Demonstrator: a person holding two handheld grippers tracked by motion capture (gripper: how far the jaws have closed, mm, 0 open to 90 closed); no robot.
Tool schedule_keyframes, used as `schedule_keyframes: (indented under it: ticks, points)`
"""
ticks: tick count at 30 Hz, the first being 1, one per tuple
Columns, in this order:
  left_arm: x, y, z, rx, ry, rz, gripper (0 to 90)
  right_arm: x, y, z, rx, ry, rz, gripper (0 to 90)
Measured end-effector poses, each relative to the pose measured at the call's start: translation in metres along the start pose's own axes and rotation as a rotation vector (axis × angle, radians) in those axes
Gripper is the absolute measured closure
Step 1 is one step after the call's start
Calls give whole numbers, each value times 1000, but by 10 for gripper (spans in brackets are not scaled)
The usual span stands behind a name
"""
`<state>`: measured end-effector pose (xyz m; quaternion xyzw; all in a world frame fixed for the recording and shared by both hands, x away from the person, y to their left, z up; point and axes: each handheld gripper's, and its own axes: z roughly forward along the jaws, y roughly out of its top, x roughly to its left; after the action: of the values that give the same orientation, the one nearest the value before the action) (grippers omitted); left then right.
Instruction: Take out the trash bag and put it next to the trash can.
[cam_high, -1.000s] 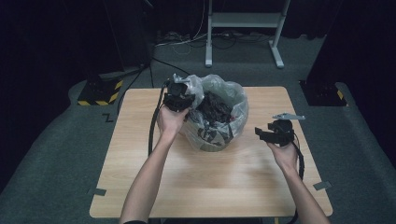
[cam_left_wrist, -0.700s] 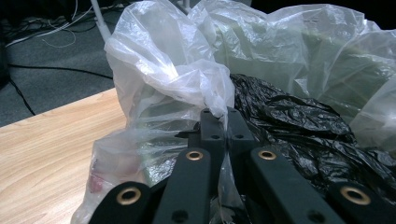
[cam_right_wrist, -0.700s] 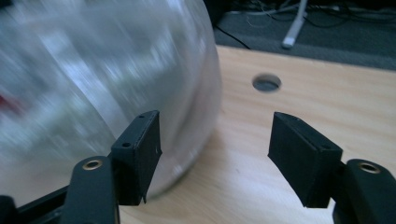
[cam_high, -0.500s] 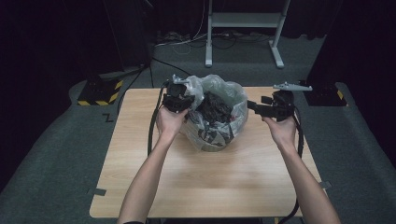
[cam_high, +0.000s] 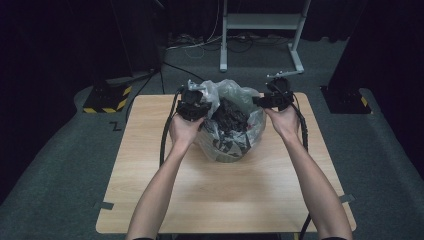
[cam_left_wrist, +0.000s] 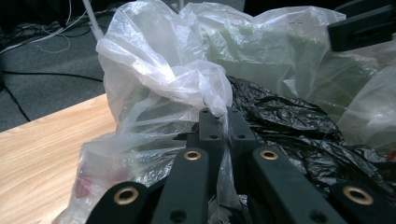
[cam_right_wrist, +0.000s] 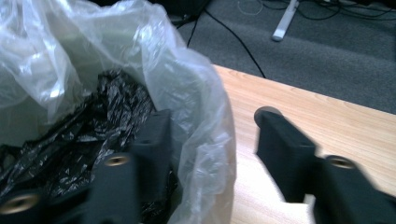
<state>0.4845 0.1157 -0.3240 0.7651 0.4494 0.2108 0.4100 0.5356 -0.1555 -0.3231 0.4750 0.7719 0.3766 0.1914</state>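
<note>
Your left gripper (cam_left_wrist: 219, 122) pinches the rim of the clear plastic bag (cam_high: 231, 120) at the table's (cam_high: 150, 165) far middle. Your right gripper's (cam_right_wrist: 212, 140) jaws, just closing, straddle the opposite rim without pressing.

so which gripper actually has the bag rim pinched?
The left gripper: its fingers are shut on the clear bag rim. The right gripper merely straddles the rim, fingers apart.

A clear, whitish plastic bag (cam_high: 235, 95) is seen, with crinkled black plastic (cam_high: 231, 116) inside. The counter (cam_high: 150, 165) is pale wood-grain. A yellow-and-black striped block (cam_high: 106, 95) is seen at ten o'clock on the dark grey floor (cam_high: 60, 165).
</note>
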Motion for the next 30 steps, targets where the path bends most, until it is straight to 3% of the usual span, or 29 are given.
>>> schedule_keyframes:
  ticks: [5,8,13,20,30]
  points:
    - [-6,3,2,-6,-18,10,849,7,2,-3,3,9,-74,874]
    - [-12,6,5,-11,-31,23,850,12,4,-6,-6,22,-95,889]
    - [-16,8,10,-9,-67,20,844,23,9,-8,-25,88,-106,893]
    - [-26,10,12,-18,-98,58,829,43,16,-5,-29,180,-116,893]
    - [-31,9,15,-6,-115,96,788,60,22,-5,-37,230,-136,893]
